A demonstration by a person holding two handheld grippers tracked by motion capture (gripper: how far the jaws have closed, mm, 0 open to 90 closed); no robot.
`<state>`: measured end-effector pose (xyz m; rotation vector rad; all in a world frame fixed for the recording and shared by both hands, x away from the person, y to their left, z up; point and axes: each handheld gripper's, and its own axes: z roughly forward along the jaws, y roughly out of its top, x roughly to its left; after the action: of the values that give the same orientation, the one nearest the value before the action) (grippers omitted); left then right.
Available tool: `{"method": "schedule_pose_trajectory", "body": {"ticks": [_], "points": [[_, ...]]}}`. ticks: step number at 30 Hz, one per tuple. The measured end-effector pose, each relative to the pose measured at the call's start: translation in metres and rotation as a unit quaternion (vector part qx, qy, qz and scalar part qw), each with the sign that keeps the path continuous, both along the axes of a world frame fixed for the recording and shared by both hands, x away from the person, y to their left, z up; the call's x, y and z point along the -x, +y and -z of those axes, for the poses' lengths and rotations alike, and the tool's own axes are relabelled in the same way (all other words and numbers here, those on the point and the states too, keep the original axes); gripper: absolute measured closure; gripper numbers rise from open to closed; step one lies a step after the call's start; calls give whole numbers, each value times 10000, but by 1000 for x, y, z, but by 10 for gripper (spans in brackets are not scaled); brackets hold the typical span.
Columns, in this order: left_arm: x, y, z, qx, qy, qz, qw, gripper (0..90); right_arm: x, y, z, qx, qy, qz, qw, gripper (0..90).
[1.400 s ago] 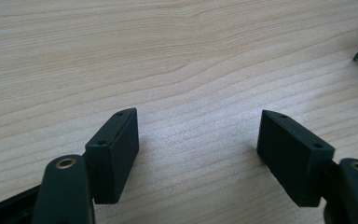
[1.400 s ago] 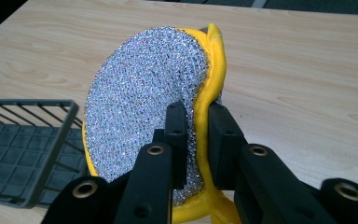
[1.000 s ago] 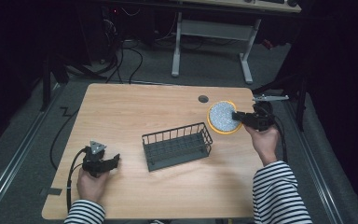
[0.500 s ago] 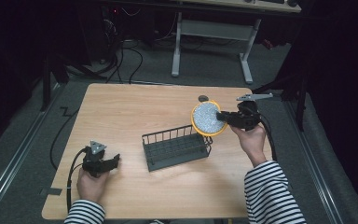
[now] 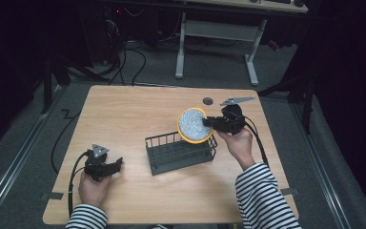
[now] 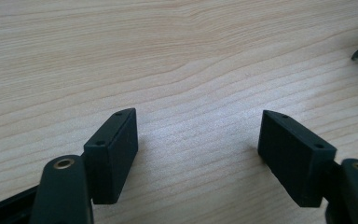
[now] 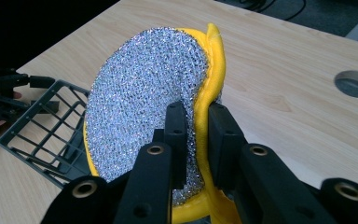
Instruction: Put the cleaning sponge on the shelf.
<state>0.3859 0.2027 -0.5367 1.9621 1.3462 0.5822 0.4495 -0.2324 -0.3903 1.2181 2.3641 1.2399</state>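
Above the right end of the rack (image 5: 181,152), the right hand-held gripper (image 5: 210,122) pinches a yellow scrubber (image 5: 193,125); left of the rack, the left hand-held gripper (image 5: 116,164) gapes empty on the pale wooden desk (image 5: 133,109).

The left gripper (image 5: 108,165) is resting low at the near left, its jaws standing wide apart with nothing between them, the left hand (image 5: 93,186) wrapping its body from behind. The right gripper (image 5: 208,123) is hanging higher at the right, pointing leftward, its jaws pinching tightly together. The right hand (image 5: 238,143) is gripping it from below, a striped sleeve (image 5: 262,200) covering the forearm.
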Motion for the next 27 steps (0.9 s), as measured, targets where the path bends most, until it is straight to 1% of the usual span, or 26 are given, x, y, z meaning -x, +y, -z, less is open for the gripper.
{"method": "schedule_pose_trajectory", "body": {"ticks": [6,7,12,15,18,23,27], "points": [[0,0,0,-1,0,1,10000,291,-2,15,10,89,63,-147,9998,797],[0,0,0,-1,1,1,10000,291,-3,17,11,127,43,-182,9997,796],[0,0,0,-3,1,2,10000,291,-3,23,16,103,72,-251,9996,794],[0,0,0,-2,0,1,10000,291,-2,27,18,152,81,-303,9994,792],[0,0,0,-4,1,2,10000,291,-2,29,21,212,102,-338,9992,790],[0,0,0,-4,0,1,10000,291,-1,26,27,174,125,-340,9992,788],[0,0,0,-2,-9,-4,10000,291,0,27,27,246,65,-390,9989,787]]}}
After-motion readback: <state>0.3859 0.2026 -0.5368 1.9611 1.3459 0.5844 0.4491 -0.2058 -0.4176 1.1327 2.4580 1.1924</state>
